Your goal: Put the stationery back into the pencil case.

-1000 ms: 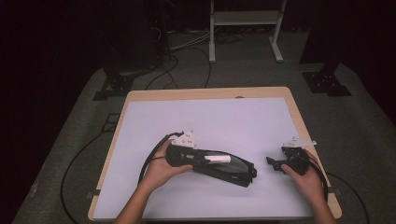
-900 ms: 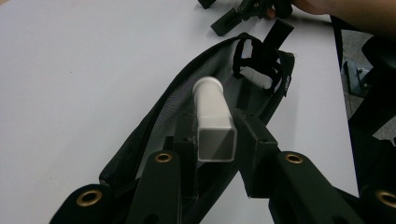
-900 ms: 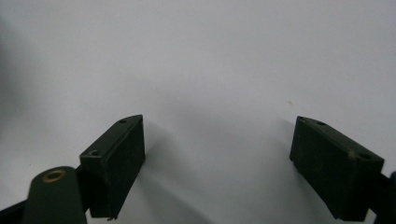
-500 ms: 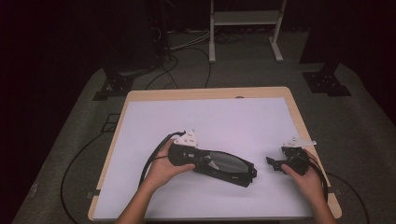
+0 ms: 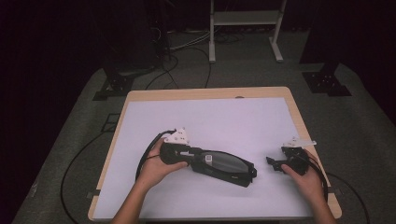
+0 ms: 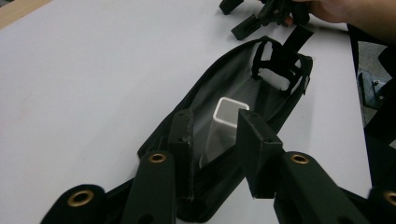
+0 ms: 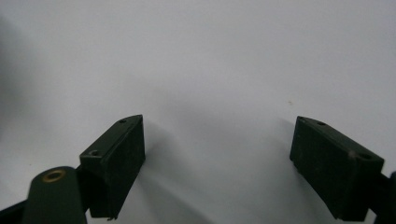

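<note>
The left gripper (image 6: 212,140) is easing its jaws, just opening, off a white square tube (image 6: 223,126) inside the black pouch (image 5: 224,164) lying mid-bench (image 5: 233,121). The right gripper (image 7: 217,154) is resting wide open, empty. Next, I judge: withdrawing left cleanly.

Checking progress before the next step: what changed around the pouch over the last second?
The white tube went from lying on top of the black pouch to sitting inside it. The left gripper has just been opening its jaws, with the tube between them. The pouch, the right gripper and the table stayed as they were.
</note>
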The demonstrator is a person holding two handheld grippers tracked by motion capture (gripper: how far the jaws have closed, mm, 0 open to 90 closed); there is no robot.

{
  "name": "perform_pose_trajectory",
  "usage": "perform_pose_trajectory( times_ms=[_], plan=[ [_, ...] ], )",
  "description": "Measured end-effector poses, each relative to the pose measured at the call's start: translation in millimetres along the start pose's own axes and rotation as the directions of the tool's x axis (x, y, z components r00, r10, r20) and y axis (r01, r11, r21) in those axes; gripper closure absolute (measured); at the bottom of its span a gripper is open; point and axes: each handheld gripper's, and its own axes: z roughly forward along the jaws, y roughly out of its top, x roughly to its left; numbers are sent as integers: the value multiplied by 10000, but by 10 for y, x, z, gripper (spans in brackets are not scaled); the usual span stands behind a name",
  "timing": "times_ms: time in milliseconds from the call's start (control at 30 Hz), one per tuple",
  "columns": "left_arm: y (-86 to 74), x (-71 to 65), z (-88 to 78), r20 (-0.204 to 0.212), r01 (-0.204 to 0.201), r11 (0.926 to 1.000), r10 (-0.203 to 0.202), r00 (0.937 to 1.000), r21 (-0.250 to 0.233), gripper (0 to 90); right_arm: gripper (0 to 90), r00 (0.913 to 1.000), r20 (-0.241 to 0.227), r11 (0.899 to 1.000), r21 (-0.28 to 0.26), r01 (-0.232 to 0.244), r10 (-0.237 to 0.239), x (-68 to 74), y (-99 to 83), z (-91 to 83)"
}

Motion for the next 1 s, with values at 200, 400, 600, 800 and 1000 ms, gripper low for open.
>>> perform_pose_trajectory(
  times_ms=[200,400,600,800,1000],
  plan=[
    [-88,29,-112,-249,193,9998,-193,9995,25,615,168,10000,3,10000,-2,-1,1,1,0,0],
    [-148,49,-200,-486,380,9993,-381,9981,-33,528,168,10000,4,10000,-2,0,0,1,0,0],
    [-259,83,-268,-1001,678,9977,-671,9927,36,367,168,10000,2,10000,-3,-1,1,0,0,0],
    [-394,90,-347,-1658,943,9953,-892,9821,232,268,168,10000,1,10000,-3,-1,1,0,-1,0],
    [-554,104,-451,-2152,1366,9902,-1271,9683,298,225,168,10000,6,10000,1,4,-4,0,0,0]
  ],
)
